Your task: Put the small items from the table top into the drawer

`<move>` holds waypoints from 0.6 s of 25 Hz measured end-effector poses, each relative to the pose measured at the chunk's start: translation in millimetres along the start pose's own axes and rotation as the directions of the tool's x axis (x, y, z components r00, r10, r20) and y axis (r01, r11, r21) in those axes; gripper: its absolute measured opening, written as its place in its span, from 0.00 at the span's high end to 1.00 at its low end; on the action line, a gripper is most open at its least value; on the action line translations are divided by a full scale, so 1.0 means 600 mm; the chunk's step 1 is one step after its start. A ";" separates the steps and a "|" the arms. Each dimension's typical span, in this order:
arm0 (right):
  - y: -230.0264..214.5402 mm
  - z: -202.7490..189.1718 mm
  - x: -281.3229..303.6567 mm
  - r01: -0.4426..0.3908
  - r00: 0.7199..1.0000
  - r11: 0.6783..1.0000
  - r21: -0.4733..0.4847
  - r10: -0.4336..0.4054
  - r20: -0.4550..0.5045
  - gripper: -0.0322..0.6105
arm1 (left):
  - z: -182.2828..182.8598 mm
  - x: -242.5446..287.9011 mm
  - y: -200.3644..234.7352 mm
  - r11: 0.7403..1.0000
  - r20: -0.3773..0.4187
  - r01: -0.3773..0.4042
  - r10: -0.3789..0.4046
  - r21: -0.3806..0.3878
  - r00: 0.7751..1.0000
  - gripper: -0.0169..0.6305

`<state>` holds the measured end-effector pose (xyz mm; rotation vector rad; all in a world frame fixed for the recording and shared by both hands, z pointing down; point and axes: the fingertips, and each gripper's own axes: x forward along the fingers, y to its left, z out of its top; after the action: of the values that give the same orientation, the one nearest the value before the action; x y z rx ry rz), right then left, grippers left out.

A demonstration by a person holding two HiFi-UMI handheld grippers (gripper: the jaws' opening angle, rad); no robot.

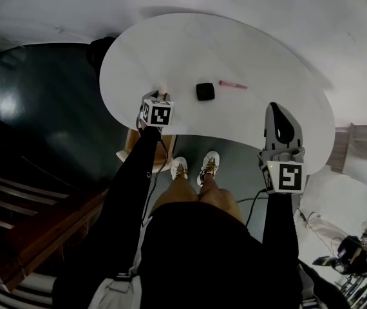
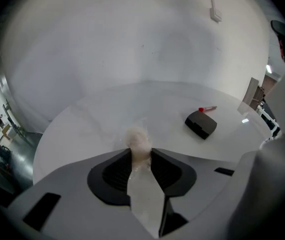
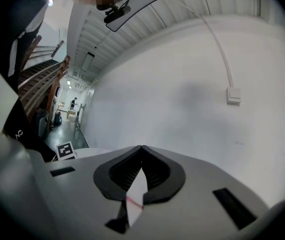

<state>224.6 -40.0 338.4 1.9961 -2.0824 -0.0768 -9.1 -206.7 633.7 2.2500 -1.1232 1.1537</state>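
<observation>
Pale and soft-looking, the small wrapped item (image 2: 138, 140) is pinched between the jaws of the left gripper (image 2: 141, 153). Both pads press on its lower half, and its top pokes out past the tips. The grip looks shallow, so the step in hand, lifting it off the white table (image 1: 254, 44) and carrying it to the drawer, calls for firm, even pressure. It is best raised straight up before swinging toward the near edge, since a loose wrapper could slip through the pads. A tan wooden piece (image 1: 131, 148) shows below the table edge at about seven o'clock from the left gripper. It may be the drawer, though I cannot tell for sure.

The item rests near the table's front-left rim. In the head view the black box (image 1: 205, 91) lies at three o'clock from it, apart, and the red pen (image 1: 233, 84) lies just beyond the box on the same line. The right gripper (image 1: 277, 108) hangs at about four o'clock from the box, over the near edge. Its jaws are together with nothing between them.
</observation>
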 end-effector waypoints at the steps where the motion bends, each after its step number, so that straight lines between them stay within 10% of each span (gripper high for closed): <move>1: -0.002 -0.001 0.000 0.000 1.000 1.000 0.000 0.000 0.000 0.91 | 0.000 -0.002 0.000 1.000 0.005 0.004 -0.004 -0.003 1.000 0.78; 9: 0.017 0.008 0.019 -0.041 0.999 0.999 0.008 0.041 0.027 0.91 | 0.055 -0.067 -0.020 0.998 0.120 0.039 -0.046 0.058 0.992 0.79; 15: 0.050 0.030 0.044 -0.100 0.992 0.995 0.012 0.099 0.073 0.91 | 0.137 -0.188 -0.040 0.995 0.315 0.050 -0.077 0.091 0.946 0.79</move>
<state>190.9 -66.7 331.2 1.9212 -2.2308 -0.1167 12.6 -188.7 494.9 2.5835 -1.1252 0.8437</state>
